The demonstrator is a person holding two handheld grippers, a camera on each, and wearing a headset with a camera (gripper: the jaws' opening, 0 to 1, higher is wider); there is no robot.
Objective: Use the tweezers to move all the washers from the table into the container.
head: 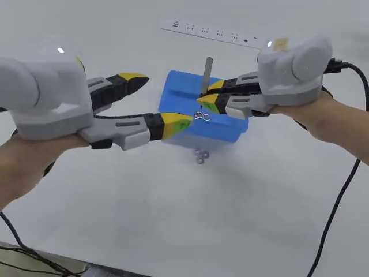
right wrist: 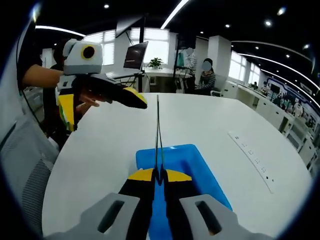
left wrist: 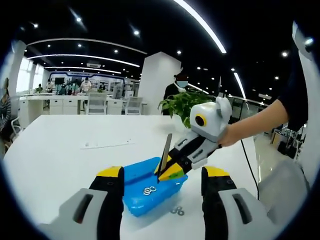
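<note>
Washers (head: 200, 116) lie in two lots: a couple sit inside the blue container (head: 179, 86), and a small cluster of loose washers (head: 200, 156) waits on the white table (head: 173, 219) just in front of the container, so I'd judge the job partly done. The right gripper (head: 204, 97) is clenched on the tweezers (head: 207, 69), held nearly upright over the container. The left gripper (head: 168, 101) hovers beside the container, jaws spread wide, holding nothing.

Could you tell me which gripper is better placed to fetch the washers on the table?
Right: the right gripper is shut on the tweezers over the container, near the table washers; the left gripper is open, holding nothing.
</note>
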